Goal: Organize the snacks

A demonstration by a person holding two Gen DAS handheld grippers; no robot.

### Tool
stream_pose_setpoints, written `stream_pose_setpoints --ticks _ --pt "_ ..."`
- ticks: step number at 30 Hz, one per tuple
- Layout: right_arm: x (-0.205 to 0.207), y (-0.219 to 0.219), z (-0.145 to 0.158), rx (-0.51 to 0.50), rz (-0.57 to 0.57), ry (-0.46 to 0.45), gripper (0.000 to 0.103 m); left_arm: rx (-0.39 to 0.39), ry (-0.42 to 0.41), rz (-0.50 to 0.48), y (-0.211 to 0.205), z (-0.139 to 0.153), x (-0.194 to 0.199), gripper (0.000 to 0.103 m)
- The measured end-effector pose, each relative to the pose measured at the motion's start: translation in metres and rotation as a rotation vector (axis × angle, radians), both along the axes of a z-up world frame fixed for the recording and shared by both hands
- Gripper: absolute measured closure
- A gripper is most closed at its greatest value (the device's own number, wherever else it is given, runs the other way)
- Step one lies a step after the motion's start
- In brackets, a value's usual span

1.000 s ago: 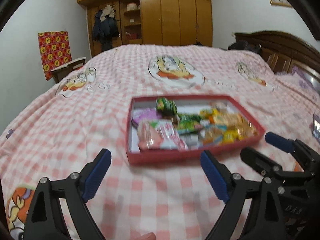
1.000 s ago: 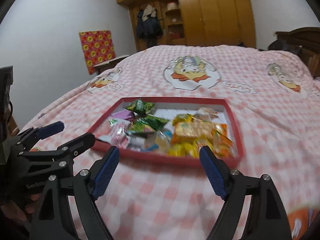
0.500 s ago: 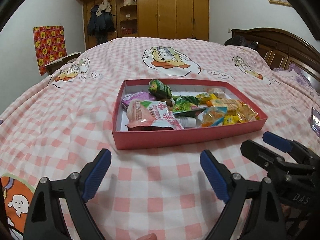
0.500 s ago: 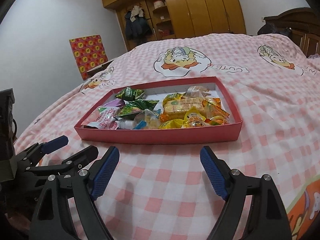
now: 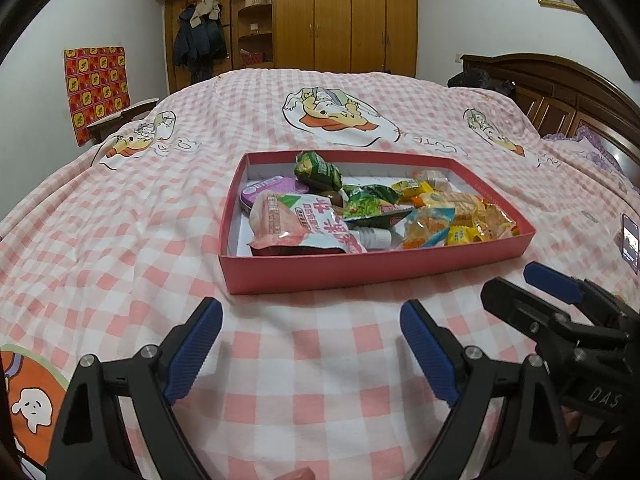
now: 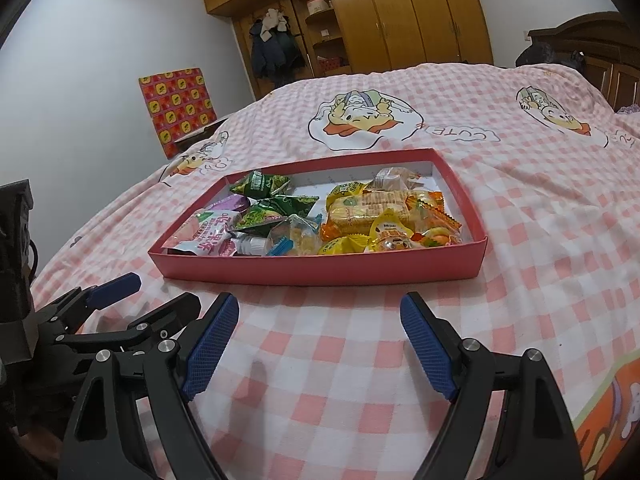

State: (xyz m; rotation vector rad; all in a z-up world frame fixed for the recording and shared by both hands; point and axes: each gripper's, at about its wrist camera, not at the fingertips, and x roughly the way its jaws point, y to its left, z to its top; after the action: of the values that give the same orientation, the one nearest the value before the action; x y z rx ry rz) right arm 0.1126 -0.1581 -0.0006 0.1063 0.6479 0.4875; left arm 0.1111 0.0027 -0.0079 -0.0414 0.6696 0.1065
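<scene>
A shallow red box (image 5: 372, 266) (image 6: 320, 270) lies on the pink checked bedspread, holding several snack packets. A large pink pouch (image 5: 296, 224) (image 6: 204, 236) fills its near-left corner, green packets (image 5: 320, 170) (image 6: 262, 184) sit behind it, and yellow and orange packets (image 5: 460, 216) (image 6: 376, 210) crowd the right half. My left gripper (image 5: 312, 344) hovers open over the bedspread just in front of the box, nothing between its blue pads. My right gripper (image 6: 320, 340) is open too, beside it on the right and equally short of the box.
The bed (image 5: 120, 220) stretches wide around the box. A phone (image 5: 630, 242) lies at the right edge. A wooden headboard (image 5: 568, 92) rises at the right, a wardrobe (image 5: 320, 16) stands beyond the bed, and a small table (image 5: 120, 118) sits at its left.
Both views have settled and sharpened; the grippers sank slightly toward the bedspread a second ago and have held still since. The box and snacks have not moved.
</scene>
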Motion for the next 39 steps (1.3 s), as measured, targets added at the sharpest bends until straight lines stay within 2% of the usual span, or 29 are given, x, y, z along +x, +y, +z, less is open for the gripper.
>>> stream_pose_setpoints --ticks 39 --pt "0.0011 -0.0021 -0.0029 -0.003 -0.010 0.015 0.018 0.010 0.010 0.006 0.0008 -0.0057 0.0015 0.010"
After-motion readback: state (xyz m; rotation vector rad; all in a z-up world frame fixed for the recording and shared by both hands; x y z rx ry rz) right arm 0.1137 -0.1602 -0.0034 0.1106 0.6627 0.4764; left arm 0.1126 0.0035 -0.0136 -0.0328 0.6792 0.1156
